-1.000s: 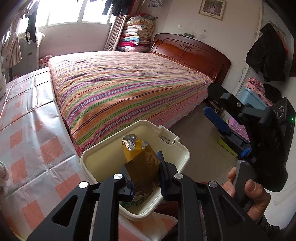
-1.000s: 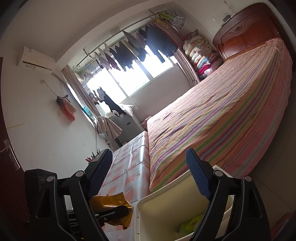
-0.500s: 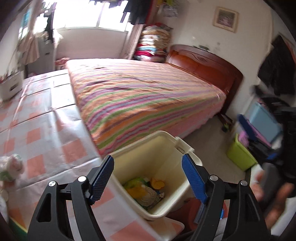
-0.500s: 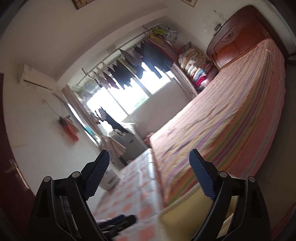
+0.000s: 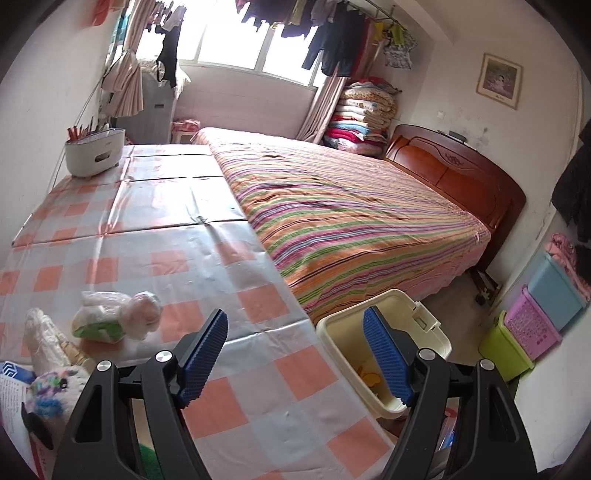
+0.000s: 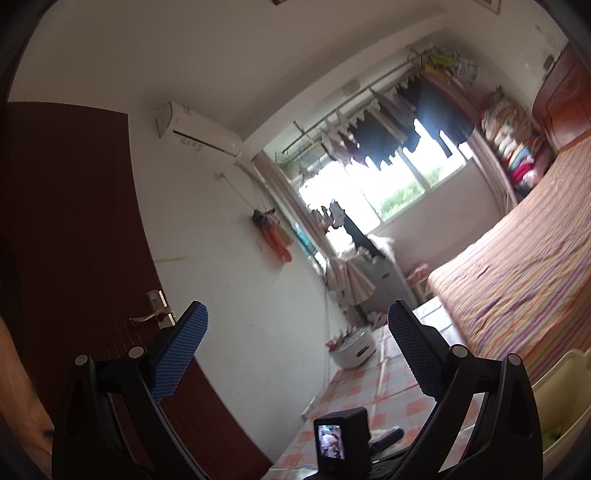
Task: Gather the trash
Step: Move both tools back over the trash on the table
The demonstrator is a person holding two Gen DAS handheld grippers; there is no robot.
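While the left gripper (image 5: 295, 354) hangs wide and empty, swing toward the wrapped trash (image 5: 118, 319) on the table (image 5: 207, 258), straddle its middle, then carry to the bin (image 5: 436, 339). Right gripper (image 6: 295, 354) opening, empty: keep clear.

A lived-in home bedroom: a double bed (image 5: 354, 221) under a striped sheet with a carved wooden headboard (image 5: 458, 173), folded quilts (image 5: 364, 114) stacked in the corner, laundry (image 5: 325, 33) drying on a rail across the window, and a wall-mounted air conditioner (image 6: 199, 129) beside the door (image 6: 74, 240).
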